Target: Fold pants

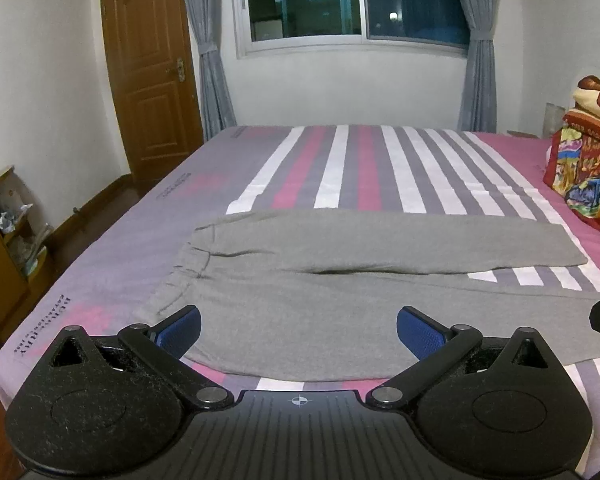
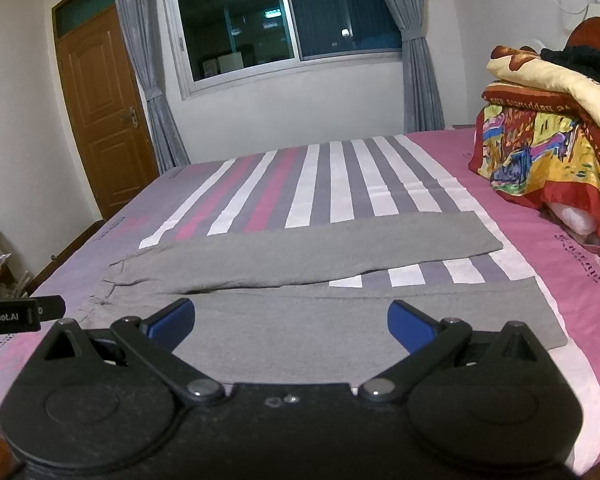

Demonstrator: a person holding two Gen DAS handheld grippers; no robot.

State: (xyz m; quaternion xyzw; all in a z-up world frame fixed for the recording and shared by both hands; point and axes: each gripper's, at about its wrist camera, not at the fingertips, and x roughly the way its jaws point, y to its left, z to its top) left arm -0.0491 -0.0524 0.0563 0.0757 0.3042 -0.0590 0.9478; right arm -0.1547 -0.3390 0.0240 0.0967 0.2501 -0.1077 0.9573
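The grey pants point(image 1: 340, 280) lie flat on the striped bed point(image 1: 340, 160), legs parted, waistband toward the door point(image 1: 148, 72). They look soft, light and floppy, so the near leg's edge seems the best hold. The left gripper point(image 1: 298, 330) and right gripper point(image 2: 290, 324) hover above them, wide open, empty.

Grey pants point(image 1: 340, 280), flat, legs spread apart
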